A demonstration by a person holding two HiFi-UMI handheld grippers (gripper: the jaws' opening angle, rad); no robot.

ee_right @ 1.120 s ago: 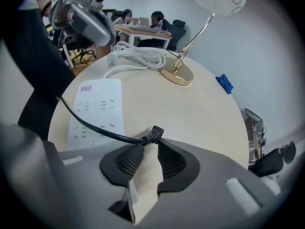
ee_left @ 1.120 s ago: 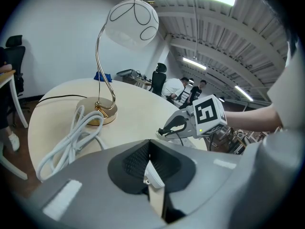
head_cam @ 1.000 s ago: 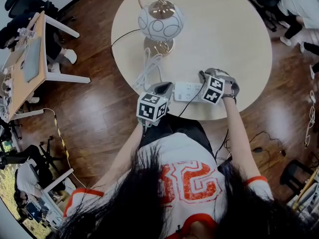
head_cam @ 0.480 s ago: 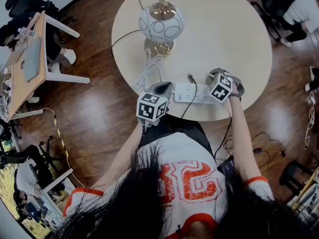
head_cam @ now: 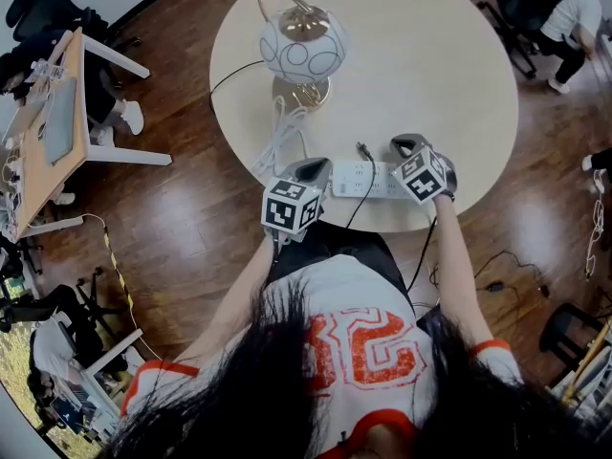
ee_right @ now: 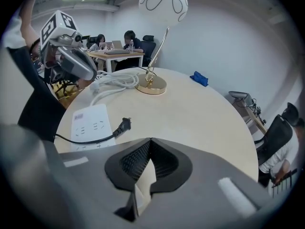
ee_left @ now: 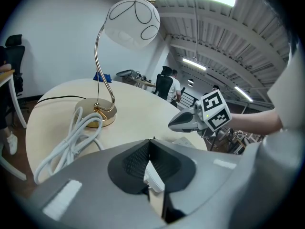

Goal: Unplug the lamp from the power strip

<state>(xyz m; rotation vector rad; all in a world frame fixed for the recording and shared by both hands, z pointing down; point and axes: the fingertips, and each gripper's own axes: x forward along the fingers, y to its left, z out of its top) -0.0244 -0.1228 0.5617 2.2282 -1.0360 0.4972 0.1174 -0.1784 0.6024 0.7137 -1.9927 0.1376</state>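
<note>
A lamp (head_cam: 295, 44) with a white globe shade and gold base stands at the far left of the round table (head_cam: 430, 55). The white power strip (head_cam: 382, 180) lies at the near edge. The lamp's black plug (head_cam: 364, 149) lies loose on the table just beyond the strip, its cord (ee_right: 81, 138) crossing the strip (ee_right: 88, 120) and dropping off the near edge. My left gripper (head_cam: 316, 168) is shut at the strip's left end; a white sliver (ee_left: 153, 181) shows under its jaws. My right gripper (head_cam: 400, 144) is shut and empty at the strip's right end, apart from the plug (ee_right: 125, 123).
A coiled white cable (head_cam: 282, 132) lies between the lamp base (head_cam: 301, 92) and the strip. A small blue object (ee_right: 198, 78) sits at the table's far edge. A wooden desk (head_cam: 57, 113) and office chairs stand on the wood floor around the table; people sit at the far right.
The plug, earlier at my right gripper over the strip, now lies free on the table. My right gripper has drawn back to the right and its jaws have shut. The left gripper has not moved.
</note>
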